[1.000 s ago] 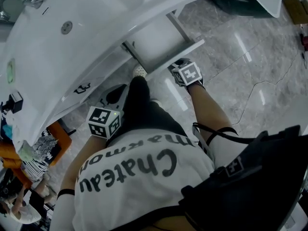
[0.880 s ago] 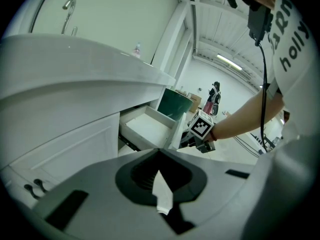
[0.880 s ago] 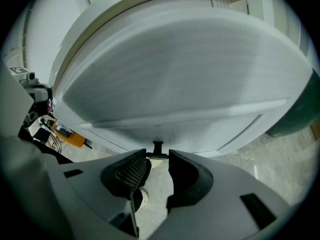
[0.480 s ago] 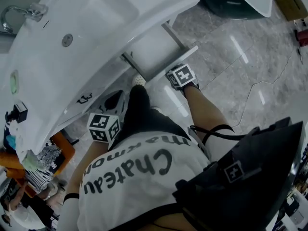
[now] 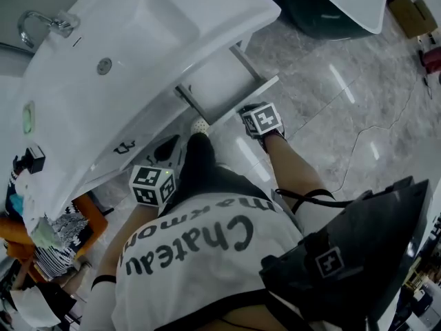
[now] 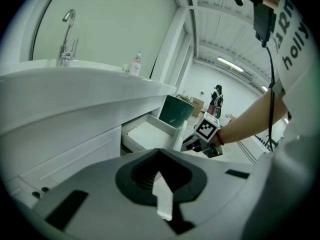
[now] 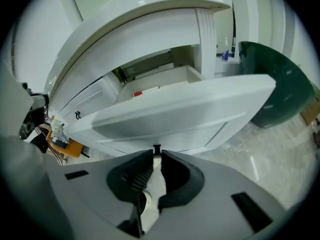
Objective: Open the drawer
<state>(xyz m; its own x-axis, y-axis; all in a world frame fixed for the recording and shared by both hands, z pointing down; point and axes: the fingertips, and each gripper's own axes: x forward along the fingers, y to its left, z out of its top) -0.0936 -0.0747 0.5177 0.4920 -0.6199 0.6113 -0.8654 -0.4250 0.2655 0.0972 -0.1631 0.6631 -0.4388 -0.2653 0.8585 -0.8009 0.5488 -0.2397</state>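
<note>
Drawer (image 5: 219, 87) stands pulled out beneath the sink (image 5: 138, 40); I judge the opening done. My right tongs (image 5: 255, 116) hover just off its front, jaws closing on nothing. My left tongs (image 5: 164, 154), pressed together, wait unneeded beside my leg.

The head view looks steeply down from above the person's shirt (image 5: 200, 254) onto the white basin (image 5: 138, 40), the open drawer (image 5: 220, 81) under it and the marble floor (image 5: 331, 109). The left gripper view sits low to one side, facing up along the basin's front toward the drawer, some way off. The right gripper view looks up at the drawer's front from close below. All three share drawer and basin.
</note>
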